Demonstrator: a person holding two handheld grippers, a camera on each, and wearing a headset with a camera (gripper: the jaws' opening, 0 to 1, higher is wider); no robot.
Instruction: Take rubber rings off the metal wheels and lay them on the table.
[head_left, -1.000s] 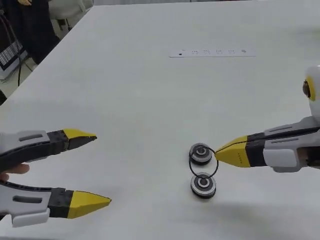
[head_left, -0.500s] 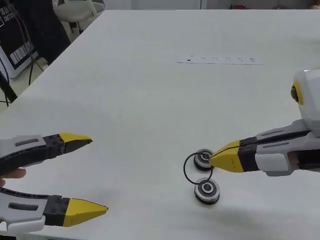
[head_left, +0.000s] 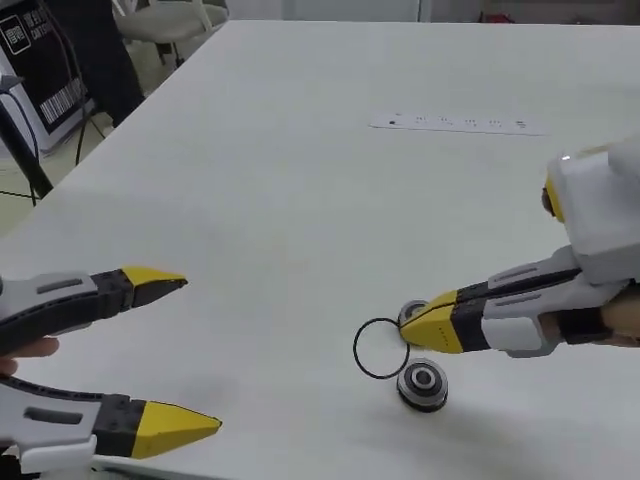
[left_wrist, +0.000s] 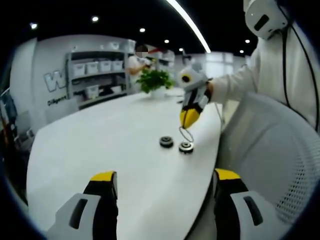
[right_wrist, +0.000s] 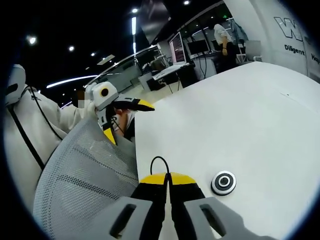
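The right claw (head_left: 408, 335) was seen closed on a thin black rubber ring (head_left: 356, 348), which was pinched at its rim between the yellow tips. The loop was held out to the left of the tips over the white bench (head_left: 300, 180). Two round metal wheels were set on the bench close to that claw. The nearer wheel (head_left: 422, 384) lay just beside the ring's near edge, and the farther wheel (head_left: 409, 312) was partly hidden behind the claw's tips. The ring was held clear of both wheels; whether it touched the bench could not be told. In the right gripper view the jaws were pressed together, with the ring's loop (right_wrist: 160, 164) rising from between them and one wheel (right_wrist: 223, 182) lying to their right. The left claw (head_left: 200, 353) was held open, jaws spread wide, at the bench's near-left edge, well apart from the wheels. In the left gripper view the ring (left_wrist: 186, 135) was seen hanging from the right claw (left_wrist: 189, 120) just above the wheels.
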